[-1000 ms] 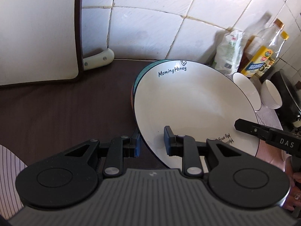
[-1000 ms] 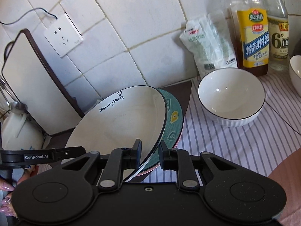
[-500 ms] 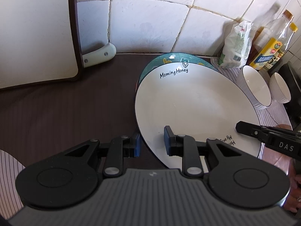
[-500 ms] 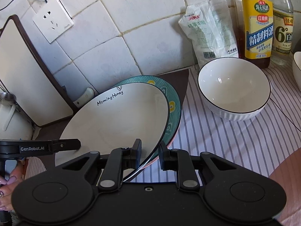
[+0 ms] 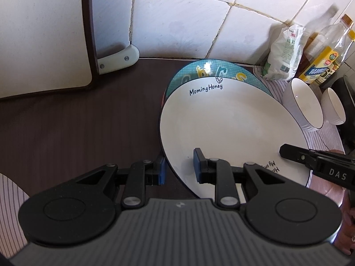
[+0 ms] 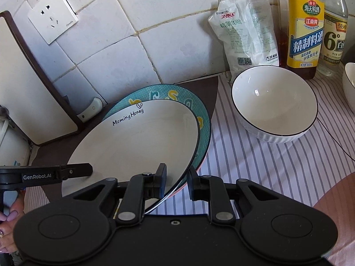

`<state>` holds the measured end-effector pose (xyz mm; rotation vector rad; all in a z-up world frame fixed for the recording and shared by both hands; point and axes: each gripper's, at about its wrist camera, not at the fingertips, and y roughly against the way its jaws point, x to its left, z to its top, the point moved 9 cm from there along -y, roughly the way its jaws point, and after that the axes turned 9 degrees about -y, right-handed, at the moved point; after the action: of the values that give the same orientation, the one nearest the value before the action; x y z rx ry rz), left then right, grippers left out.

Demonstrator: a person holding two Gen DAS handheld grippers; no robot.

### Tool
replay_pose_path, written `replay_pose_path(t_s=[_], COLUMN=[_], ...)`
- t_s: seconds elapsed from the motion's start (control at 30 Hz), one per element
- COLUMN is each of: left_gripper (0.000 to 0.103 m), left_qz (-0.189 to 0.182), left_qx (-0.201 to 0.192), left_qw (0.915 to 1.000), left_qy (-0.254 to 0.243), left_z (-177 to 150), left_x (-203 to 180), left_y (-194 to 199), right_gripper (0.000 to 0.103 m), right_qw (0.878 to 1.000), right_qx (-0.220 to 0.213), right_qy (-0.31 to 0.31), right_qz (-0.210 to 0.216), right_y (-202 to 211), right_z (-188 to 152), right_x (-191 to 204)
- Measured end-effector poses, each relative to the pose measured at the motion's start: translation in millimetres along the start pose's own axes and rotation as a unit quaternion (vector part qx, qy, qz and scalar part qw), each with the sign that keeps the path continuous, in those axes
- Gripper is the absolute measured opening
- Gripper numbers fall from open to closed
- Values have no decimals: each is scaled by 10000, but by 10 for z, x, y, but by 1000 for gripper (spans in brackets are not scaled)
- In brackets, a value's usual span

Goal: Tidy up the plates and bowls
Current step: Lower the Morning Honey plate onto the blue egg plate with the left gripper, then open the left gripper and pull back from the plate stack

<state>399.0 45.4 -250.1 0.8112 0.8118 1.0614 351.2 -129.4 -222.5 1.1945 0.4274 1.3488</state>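
Note:
A white plate (image 5: 230,130) lettered "Morning Honey" sits over a teal patterned plate (image 5: 213,71); both show in the right wrist view, white (image 6: 137,146) over teal (image 6: 203,119). My left gripper (image 5: 178,169) straddles the white plate's near-left rim, one finger under, one on top. My right gripper (image 6: 176,180) straddles its rim on the opposite side. Each gripper's tip shows in the other's view. A white bowl (image 6: 275,103) with a dark rim stands right of the plates, a second bowl (image 5: 335,107) beyond it.
A cutting board (image 5: 42,33) leans on the tiled wall at the left. A salt bag (image 6: 246,33) and bottles (image 6: 305,28) stand at the back right. A dark mat (image 5: 77,122) lies under the plates, a striped cloth (image 6: 277,168) under the bowls. A wall socket (image 6: 52,20) is above.
The white plate has come down from a tilt to lie nearly flat on the teal plate, which shows more. The right gripper's jaws have spread a little.

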Motion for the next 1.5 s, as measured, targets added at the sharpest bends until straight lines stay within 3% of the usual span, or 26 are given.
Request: replay_pose_path(t_s=[0.47, 0.6, 0.77, 0.83, 1.2, 1.37, 1.5], left_gripper=[24, 24, 24, 24, 27, 43, 52], left_qz=[242, 294, 676, 670, 562, 575, 879], left_qx=[58, 45, -79, -95, -199, -251, -445], left_qw=[9997, 9995, 9973, 9971, 9974, 9958, 9885], left_qy=[46, 79, -272, -341, -392, -673, -1146], left_z=[8, 18, 33, 33, -14, -41, -81], left_x=[-10, -10, -93, -127, -311, -522, -753], left_y=[-63, -84, -46, -13, 527, 858, 1188], right_gripper=[35, 37, 37, 37, 38, 43, 43], right_qw=[9953, 9954, 9858, 9809, 9860, 9884, 9871], right_qx=[-166, -258, -834, -997, -1158, -1033, -1080], right_qy=[611, 588, 995, 1188, 1013, 1035, 1129], right_qz=[-732, -707, -1065, -1175, -649, -422, -338], right_y=[-64, -102, -111, -74, 552, 872, 1165], right_z=[-17, -4, -2, -11, 51, 10, -17], right_x=[99, 74, 95, 136, 238, 259, 249])
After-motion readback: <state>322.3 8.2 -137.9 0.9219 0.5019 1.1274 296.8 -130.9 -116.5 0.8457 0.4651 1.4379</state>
